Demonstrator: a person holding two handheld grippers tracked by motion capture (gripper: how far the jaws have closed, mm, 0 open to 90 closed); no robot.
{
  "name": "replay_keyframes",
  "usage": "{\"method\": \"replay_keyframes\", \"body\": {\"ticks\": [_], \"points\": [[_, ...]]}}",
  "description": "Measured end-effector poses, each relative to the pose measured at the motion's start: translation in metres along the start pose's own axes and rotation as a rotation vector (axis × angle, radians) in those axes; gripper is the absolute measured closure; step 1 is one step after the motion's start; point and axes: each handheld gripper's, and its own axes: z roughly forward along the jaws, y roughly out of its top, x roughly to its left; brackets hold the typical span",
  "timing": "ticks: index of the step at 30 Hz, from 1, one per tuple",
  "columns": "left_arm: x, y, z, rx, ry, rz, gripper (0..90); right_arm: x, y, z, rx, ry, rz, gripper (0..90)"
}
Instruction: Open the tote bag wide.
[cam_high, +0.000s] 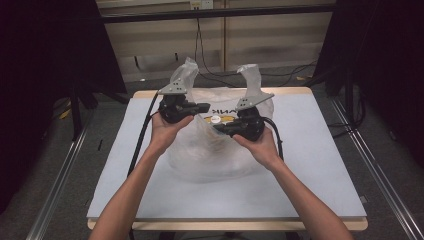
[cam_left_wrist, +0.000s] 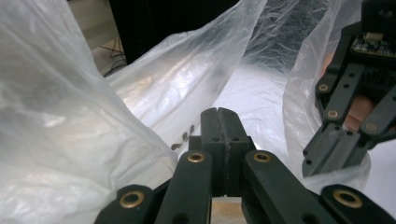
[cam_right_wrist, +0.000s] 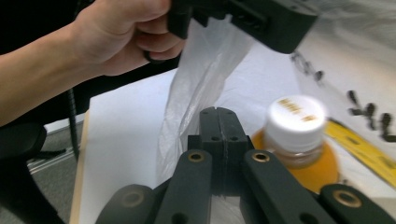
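Note:
A clear plastic bag (cam_high: 215, 150) with black lettering lies in the middle of the white table (cam_high: 325, 165). Inside it stands a bottle of orange drink (cam_right_wrist: 294, 135) with a white cap (cam_high: 215, 119). My left gripper (cam_high: 205, 106) is at the bag's left handle (cam_high: 186, 70), jaws shut on the film; in the left gripper view the jaws (cam_left_wrist: 219, 112) are pressed together amid the film. My right gripper (cam_high: 218, 131) is shut at the right handle (cam_high: 250, 75), and its tips (cam_right_wrist: 219, 112) point toward the bottle. Both handle ends stick up above the grippers.
Black cables (cam_high: 145, 135) trail from the grippers over the table. Dark curtains and stands flank the table on both sides. Cables lie on the floor behind its far edge (cam_high: 220, 91).

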Motion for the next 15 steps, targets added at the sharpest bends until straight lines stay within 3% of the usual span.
{"method": "replay_keyframes", "body": {"ticks": [8,10,15], "points": [[0.003,-0.023,0.004,0.026,0.012,-0.028,90.0,0.008,-0.014,0.005,0.014,0.042,-0.013,90.0],[0.006,-0.033,0.007,0.048,0.010,-0.045,90.0,0.006,-0.022,0.004,0.011,0.034,-0.003,90.0],[0.005,-0.039,0.010,0.048,0.005,-0.050,90.0,0.000,-0.024,-0.004,-0.015,-0.010,0.002,90.0]]}}
